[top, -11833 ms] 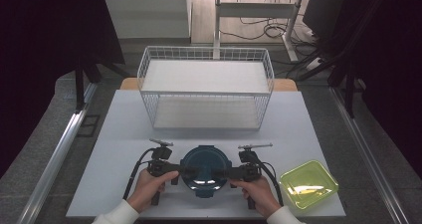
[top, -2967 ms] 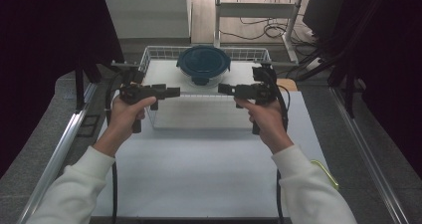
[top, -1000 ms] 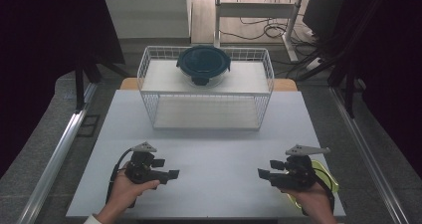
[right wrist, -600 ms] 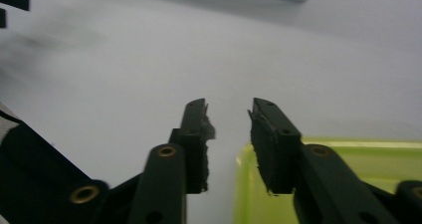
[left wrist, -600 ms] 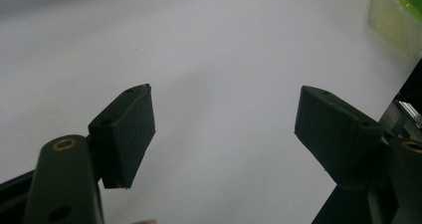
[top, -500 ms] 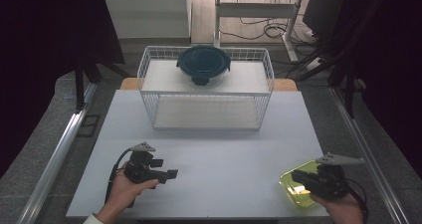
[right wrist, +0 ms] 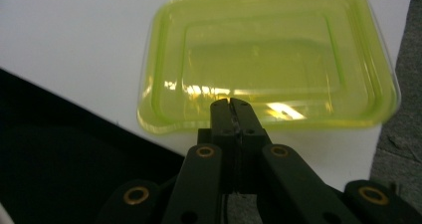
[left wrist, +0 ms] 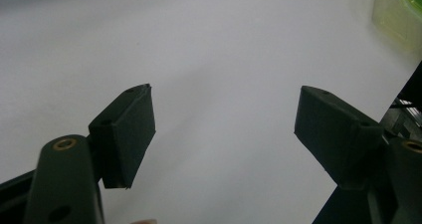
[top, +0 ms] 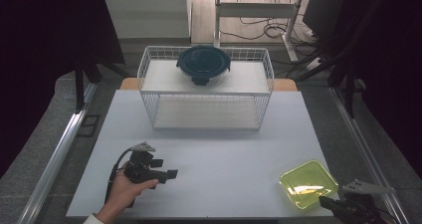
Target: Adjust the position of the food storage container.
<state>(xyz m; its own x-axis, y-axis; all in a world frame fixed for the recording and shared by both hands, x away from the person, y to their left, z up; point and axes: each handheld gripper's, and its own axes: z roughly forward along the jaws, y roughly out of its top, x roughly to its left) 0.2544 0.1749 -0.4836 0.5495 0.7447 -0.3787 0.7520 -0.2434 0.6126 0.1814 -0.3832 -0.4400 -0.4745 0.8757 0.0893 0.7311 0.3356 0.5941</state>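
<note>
Right gripper [right wrist: 232, 103]: jaws pressed together, tips over the near rim of the yellow-green plastic lid [right wrist: 268, 55]. From the right gripper view I could not tell whether the rim sat pinched between them or the tips merely overlapped it; no plastic showed between the jaws. In the high view this gripper [top: 326, 202] sat at the table's front right corner, just beside the lid [top: 307, 183].

Left gripper [left wrist: 224, 129]: jaws spread wide, nothing between them, bare white table [left wrist: 209, 50] beneath. In the high view it [top: 171, 174] was held in the person's hand [top: 130, 190] at front left, well apart from the lid.

Farther out: white wire basket rack [top: 206, 89] at the table's back, with a dark round lidded container [top: 203, 65] resting on its upper shelf.

Risks, as judged:
- Lid lay close to the table's front right edge. A push from closed jaws could slide it off.
- If gripped, hold would be on a thin, glossy rim only; the lid could tilt or slip free on lifting.
- Closed jaws coming down on the lid might skid across the slick plastic rather than catch it.
- Left gripper was too far off to steady anything.
</note>
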